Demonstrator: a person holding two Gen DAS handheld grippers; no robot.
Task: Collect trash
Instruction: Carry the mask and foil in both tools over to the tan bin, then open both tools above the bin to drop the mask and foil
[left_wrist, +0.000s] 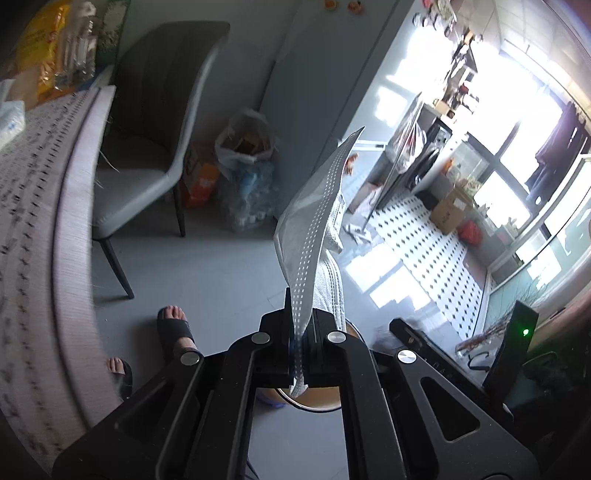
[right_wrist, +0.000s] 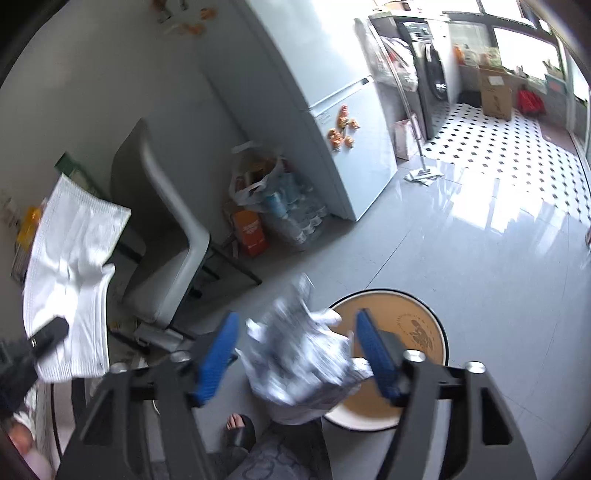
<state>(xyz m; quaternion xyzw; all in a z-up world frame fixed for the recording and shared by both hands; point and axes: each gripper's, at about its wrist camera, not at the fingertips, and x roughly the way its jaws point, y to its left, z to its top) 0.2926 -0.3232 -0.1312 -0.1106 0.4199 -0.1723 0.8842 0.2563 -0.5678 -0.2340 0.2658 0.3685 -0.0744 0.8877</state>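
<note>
While left gripper (left_wrist: 300, 345) clamps a face mask (left_wrist: 314, 229), right gripper (right_wrist: 295, 354) fingers apart, crumpled wrapper (right_wrist: 299, 354) between, no legible writing

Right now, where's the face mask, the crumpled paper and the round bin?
face mask (left_wrist: 314, 221): left wrist view, its pleated middle.
crumpled paper (right_wrist: 299, 354): right wrist view, its centre.
round bin (right_wrist: 424, 328): right wrist view, its tan inside.
</note>
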